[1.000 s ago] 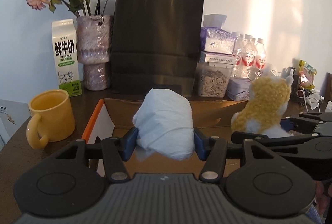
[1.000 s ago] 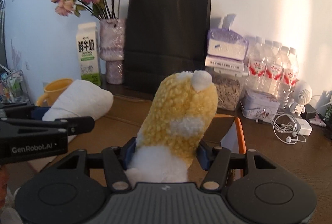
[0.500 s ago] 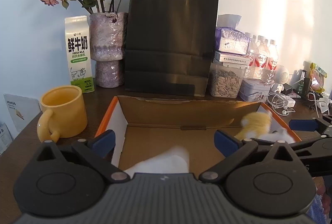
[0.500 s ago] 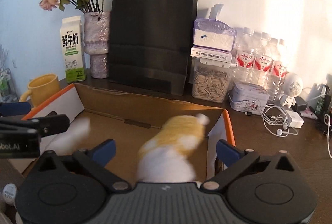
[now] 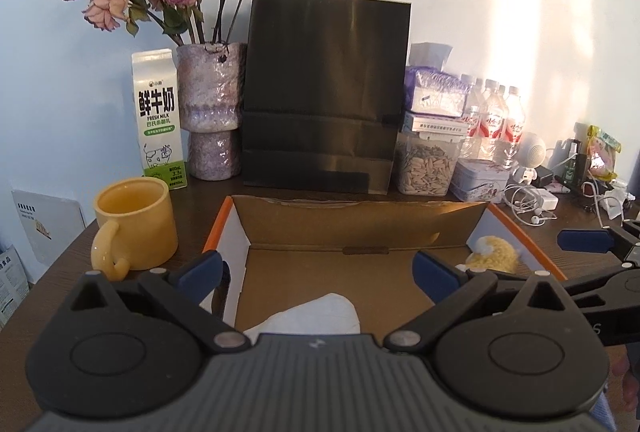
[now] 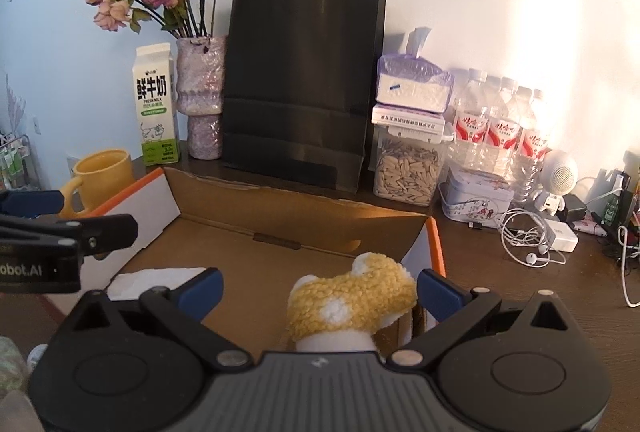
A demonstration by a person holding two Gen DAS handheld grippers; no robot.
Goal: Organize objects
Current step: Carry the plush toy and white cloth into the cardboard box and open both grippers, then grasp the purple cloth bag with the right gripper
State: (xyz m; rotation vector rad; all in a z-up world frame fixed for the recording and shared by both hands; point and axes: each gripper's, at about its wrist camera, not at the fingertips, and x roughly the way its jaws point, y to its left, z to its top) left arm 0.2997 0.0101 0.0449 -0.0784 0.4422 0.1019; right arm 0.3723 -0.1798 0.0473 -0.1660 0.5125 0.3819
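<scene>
An open cardboard box (image 5: 360, 228) (image 6: 304, 220) with orange edges lies on the dark table. A white cloth bundle (image 5: 316, 316) (image 6: 156, 280) rests on its floor at the near left. A yellow and white plush toy (image 6: 352, 300) (image 5: 494, 254) lies on its floor at the near right. My left gripper (image 5: 320, 274) is open above the bundle, blue pads wide apart, touching nothing. Over the plush, my right gripper (image 6: 320, 290) hangs open too, its pads clear of the toy. Each gripper shows at the edge of the other's view.
Behind the box stand a black paper bag (image 5: 326, 92), a milk carton (image 5: 158, 116), a vase of dried roses (image 5: 210, 108), a seed jar (image 5: 426, 164) and water bottles (image 6: 500, 128). A yellow mug (image 5: 134, 228) sits left of the box. A tin (image 6: 478, 198), cables (image 6: 528, 236) and chargers lie to the right.
Both grippers were shut on their loads a second ago, then opened wide. The white bundle and the plush toy dropped into the box and now lie still there.
</scene>
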